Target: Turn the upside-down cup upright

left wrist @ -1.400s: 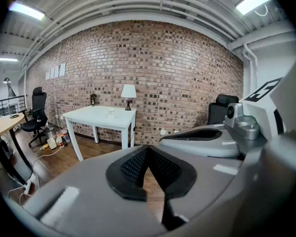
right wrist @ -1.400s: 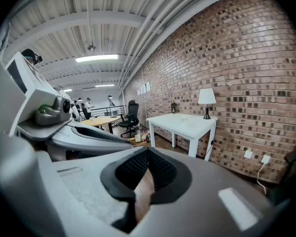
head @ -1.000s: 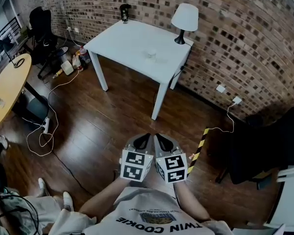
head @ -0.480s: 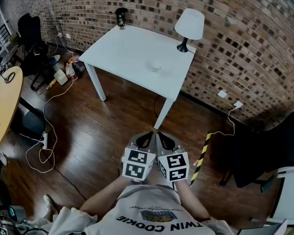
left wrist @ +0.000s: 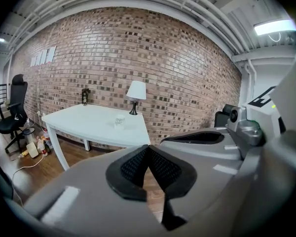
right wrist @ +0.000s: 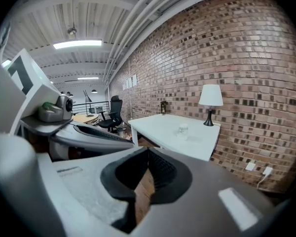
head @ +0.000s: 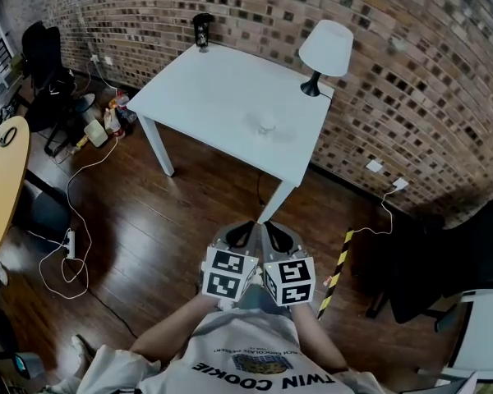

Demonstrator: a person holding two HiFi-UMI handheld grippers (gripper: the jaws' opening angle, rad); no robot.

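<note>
**Item:** cup (head: 267, 124), small and clear. It stands on the desk (head: 205, 89) near the right edge, between the lamp (head: 324, 52) corner and the near corner.

**Handling:** probably light, rigid, slick and breakable; grip across the side wall.

**Tools:** left gripper (head: 240, 235) and right gripper (head: 276, 236), jaws together, empty, well apart from the desk.

The cup (head: 267, 124) on the white table (head: 205, 89) was just a tiny clear speck, too small to tell which end was up. The dark object (head: 202, 29) at the table's far corner was too small to name. The picture's left edge cut off the round wooden table (head: 0, 179).
</note>
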